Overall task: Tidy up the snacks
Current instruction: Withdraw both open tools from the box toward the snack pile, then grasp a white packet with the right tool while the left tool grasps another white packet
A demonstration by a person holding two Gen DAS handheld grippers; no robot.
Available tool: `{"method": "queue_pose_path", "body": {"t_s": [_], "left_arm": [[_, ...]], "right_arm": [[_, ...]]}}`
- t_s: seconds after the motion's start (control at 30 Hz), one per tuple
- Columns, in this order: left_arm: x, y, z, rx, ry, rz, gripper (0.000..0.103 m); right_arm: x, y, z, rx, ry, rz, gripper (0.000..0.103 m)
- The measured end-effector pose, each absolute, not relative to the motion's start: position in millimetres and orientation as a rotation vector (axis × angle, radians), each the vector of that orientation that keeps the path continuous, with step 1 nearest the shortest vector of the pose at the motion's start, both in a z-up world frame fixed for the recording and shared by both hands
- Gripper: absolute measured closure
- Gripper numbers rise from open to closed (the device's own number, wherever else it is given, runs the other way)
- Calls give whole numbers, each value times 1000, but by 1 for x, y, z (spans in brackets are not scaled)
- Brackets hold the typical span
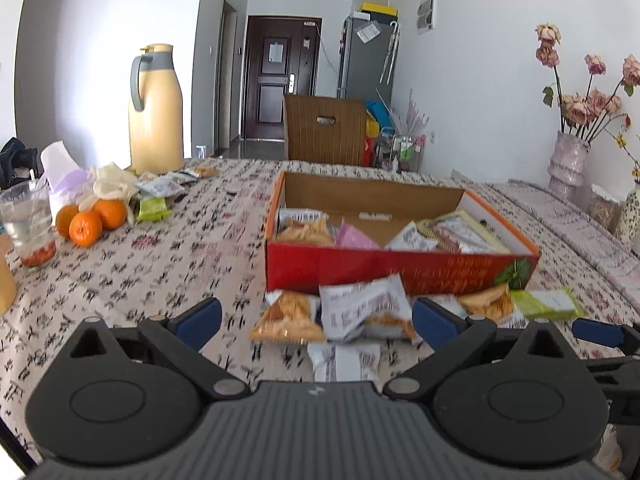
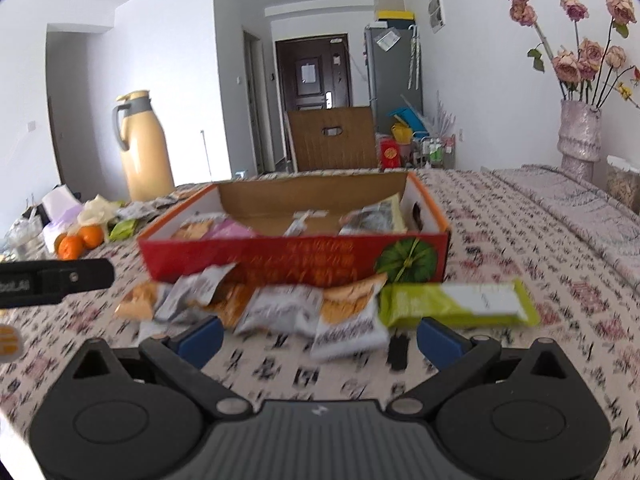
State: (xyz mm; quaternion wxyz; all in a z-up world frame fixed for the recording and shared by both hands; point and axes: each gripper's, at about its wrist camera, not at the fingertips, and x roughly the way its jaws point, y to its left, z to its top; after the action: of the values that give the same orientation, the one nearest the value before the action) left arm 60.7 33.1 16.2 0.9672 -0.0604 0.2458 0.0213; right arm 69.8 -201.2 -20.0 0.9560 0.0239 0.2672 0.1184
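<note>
Red cardboard up ahead: the box (image 1: pixel 396 270) sits open-topped on the patterned tablecloth (image 1: pixel 168 264), and that's our landmark. Inside it, several packets (image 1: pixel 308 230) lie against the near wall and the right end, with bare cardboard floor showing toward the back.

Just in front of the box, a loose pile of snacks (image 1: pixel 356 312) is spread on the cloth, grey-white and orange wrappers overlapping, some touching the box's front wall. At the right end of that pile lies a green bar (image 2: pixel 456 302), flat, just off the box's front right corner.

Left gripper (image 1: pixel 316 318) hovers low before the pile, jaws spread wide, nothing between them. Right gripper (image 2: pixel 318 336) sits the same way, released and empty, blue pads either side of the nearest packets. A small black object (image 2: pixel 398 352) lies on the cloth just inside its right finger.

Well left of the box: three oranges (image 1: pixel 90 220), more snack packets (image 1: pixel 160 190), a glass (image 1: pixel 26 226), and a tall yellow jug (image 1: pixel 155 110) behind them. Far right of the box, a vase (image 2: pixel 580 138) of dried roses.
</note>
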Motion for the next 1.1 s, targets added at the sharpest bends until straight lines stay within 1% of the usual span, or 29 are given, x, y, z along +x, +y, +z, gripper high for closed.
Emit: {"method": "queue_pose_path", "body": {"t_s": [0.2,0.33,0.4,0.47,0.53,0.67,0.77,0.83,0.87,0.97,1.03,1.07,1.1], "left_arm": [[47,38,1,-107,540,36,0],[40,45,-5,-107,556,32,0],[37,47,-7,-107,561,28,0],[34,50,-10,-105,570,26,0],[31,52,-12,-105,575,23,0],[26,58,-15,-116,582,23,0],[23,61,-17,-120,587,20,0],[23,63,-18,-124,590,17,0],[23,64,-18,-124,592,15,0],[23,64,-19,-128,596,12,0],[23,64,-20,-129,597,10,0],[23,63,-20,-129,598,9,0],[24,63,-20,-129,599,8,0]], "right_arm": [[52,-186,-34,47,572,262,0],[46,-178,-39,40,581,271,5],[42,-173,-41,33,584,279,5],[39,-169,-41,26,584,282,7],[38,-165,-43,24,592,288,13],[35,-157,-48,18,614,304,16],[35,-151,-52,10,633,319,21],[36,-149,-55,6,650,322,27],[36,-148,-56,1,651,319,28],[35,-146,-56,-15,646,318,35],[34,-143,-56,-36,642,317,44],[34,-142,-56,-44,640,318,46],[32,-142,-56,-53,637,319,52]]}}
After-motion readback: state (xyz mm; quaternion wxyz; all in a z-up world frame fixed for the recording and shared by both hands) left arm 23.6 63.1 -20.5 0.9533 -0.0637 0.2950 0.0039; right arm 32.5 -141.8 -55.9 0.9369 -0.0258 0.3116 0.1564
